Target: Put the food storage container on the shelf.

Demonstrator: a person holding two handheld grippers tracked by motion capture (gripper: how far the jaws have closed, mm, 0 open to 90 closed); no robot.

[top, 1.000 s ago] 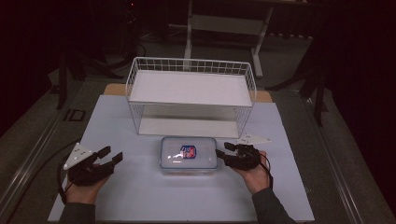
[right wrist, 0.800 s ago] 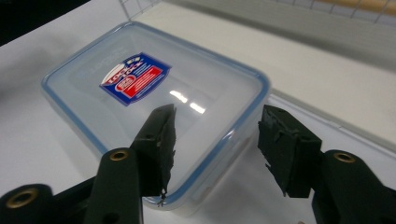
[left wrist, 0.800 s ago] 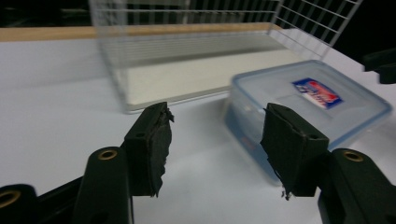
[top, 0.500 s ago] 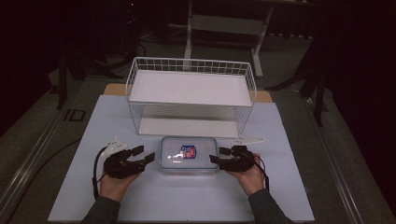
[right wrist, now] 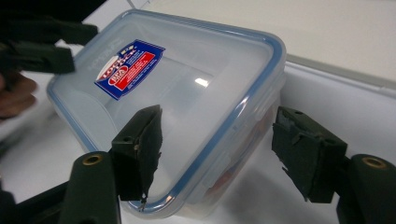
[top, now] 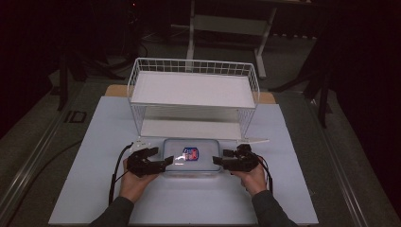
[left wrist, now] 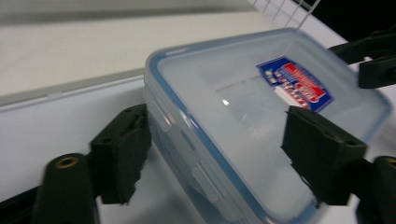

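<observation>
container's (right wrist: 187, 116) contents blurred, label (left wrist: 295, 84) text unreadable

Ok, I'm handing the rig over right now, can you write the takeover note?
Left hand-held gripper: open, jaws straddling the left end of the clear lidded container.
Right hand-held gripper: open, jaws straddling its right end.
Container: on the white mat, lid on, just in front of the wire shelf rack.
Done: both grippers lined up.
Left: close on the container; probably lift it next.
</observation>
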